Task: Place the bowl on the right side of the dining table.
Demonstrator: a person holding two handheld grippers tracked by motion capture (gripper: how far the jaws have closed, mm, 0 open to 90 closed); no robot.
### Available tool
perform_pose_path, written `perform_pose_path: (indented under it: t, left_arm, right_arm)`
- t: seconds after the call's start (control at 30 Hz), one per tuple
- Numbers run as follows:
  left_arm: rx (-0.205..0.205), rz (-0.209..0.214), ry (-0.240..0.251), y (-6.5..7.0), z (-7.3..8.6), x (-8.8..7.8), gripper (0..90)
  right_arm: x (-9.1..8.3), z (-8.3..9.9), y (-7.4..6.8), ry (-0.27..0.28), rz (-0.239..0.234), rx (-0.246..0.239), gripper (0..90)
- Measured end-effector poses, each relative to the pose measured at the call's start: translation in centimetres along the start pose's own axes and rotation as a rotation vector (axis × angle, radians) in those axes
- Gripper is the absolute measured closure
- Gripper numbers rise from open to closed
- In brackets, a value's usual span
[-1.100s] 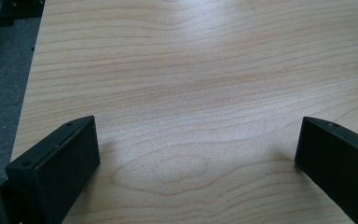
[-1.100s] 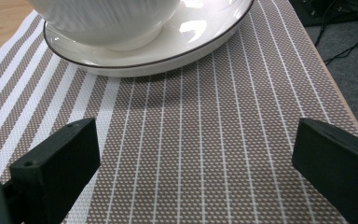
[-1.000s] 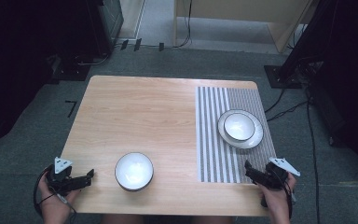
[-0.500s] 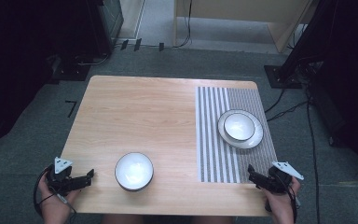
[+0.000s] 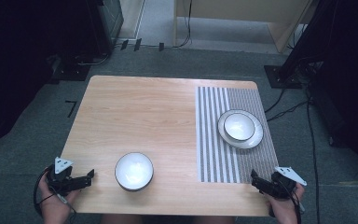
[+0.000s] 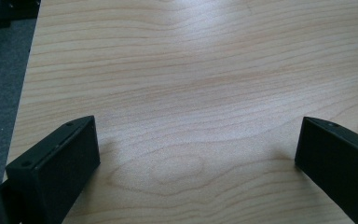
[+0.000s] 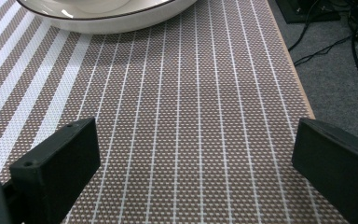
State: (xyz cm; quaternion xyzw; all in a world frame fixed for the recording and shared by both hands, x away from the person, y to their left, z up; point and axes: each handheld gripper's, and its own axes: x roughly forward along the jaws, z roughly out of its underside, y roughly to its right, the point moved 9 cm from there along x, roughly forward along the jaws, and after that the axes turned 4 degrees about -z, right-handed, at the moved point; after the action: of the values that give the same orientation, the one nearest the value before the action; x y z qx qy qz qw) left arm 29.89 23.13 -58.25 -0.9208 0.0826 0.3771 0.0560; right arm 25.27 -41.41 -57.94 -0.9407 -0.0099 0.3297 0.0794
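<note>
A white bowl (image 5: 134,171) with a dark rim sits near the front of the wooden table (image 5: 144,116). On the striped placemat (image 5: 214,154) at the right, a second white bowl (image 5: 239,126) rests in a white plate (image 5: 254,135); the plate's edge (image 7: 107,18) shows in the right gripper view. My left gripper (image 5: 88,177) hovers at the table's front left corner, open over bare wood (image 6: 191,116). My right gripper (image 5: 255,179) is at the front right corner, open above the placemat (image 7: 191,116), nothing between its jaws.
Grey carpet surrounds the table. Black cables (image 5: 284,105) run over the floor to the right, near a dark stand base (image 5: 282,77). A pale wooden cabinet (image 5: 233,18) stands beyond the far edge, and dark equipment (image 5: 105,18) sits at the back left.
My right gripper has drawn back toward the table's front right corner. The left gripper and both bowls have stayed put.
</note>
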Motion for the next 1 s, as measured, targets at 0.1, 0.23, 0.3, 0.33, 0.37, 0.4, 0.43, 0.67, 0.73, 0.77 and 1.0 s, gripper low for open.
perform_pose_path:
  t: [0.1, 0.23, 0.3, 0.33, 0.37, 0.4, 0.43, 0.67, 0.73, 0.77, 1.0]
  left_arm:
    - [0.002, 0.002, 0.000, 0.0, 0.0, 0.0, 0.0]
    - [0.003, 0.006, 0.000, 0.1, 0.0, 0.0, 0.0]
    - [0.003, 0.007, 0.000, 0.0, 0.0, 0.0, 0.0]
    - [0.002, 0.008, 0.002, 0.0, 0.0, 0.0, 0.0]
    - [0.000, 0.009, 0.003, 0.0, 0.0, 0.0, 0.0]
    - [0.000, 0.009, 0.003, 0.0, 0.0, 0.0, 0.0]
    - [0.001, 0.010, 0.003, 0.0, 0.0, 0.0, 0.0]
    - [0.004, 0.009, 0.001, 0.1, 0.0, 0.0, 0.0]
    - [0.007, 0.010, 0.000, 0.1, 0.1, -0.1, 0.0]
    - [0.009, 0.010, -0.001, 0.1, 0.1, -0.1, 0.0]
    - [0.010, 0.010, -0.001, 0.1, 0.1, -0.1, 0.0]
  right_arm:
    - [-0.1, 0.2, 0.1, -0.012, 0.002, 0.008, 0.7]
    - [-0.2, 0.4, 0.1, -0.019, 0.004, 0.000, 0.7]
    - [-0.2, 0.5, 0.0, -0.027, 0.003, 0.000, 0.7]
    - [-0.2, 0.5, 0.0, -0.030, 0.002, 0.000, 0.7]
    - [-0.2, 0.6, 0.0, -0.034, 0.003, -0.002, 0.8]
    - [-0.2, 0.7, 0.0, -0.038, 0.005, -0.005, 0.8]
    - [-0.2, 0.7, 0.0, -0.041, 0.005, -0.007, 0.8]
    - [-0.3, 1.0, 0.1, -0.061, 0.011, -0.011, 0.9]
    - [-0.3, 1.0, 0.1, -0.065, 0.010, -0.009, 1.0]
    - [-0.3, 1.1, 0.1, -0.065, 0.010, -0.009, 1.0]
    - [-0.3, 1.5, 0.0, -0.076, 0.029, -0.083, 1.1]
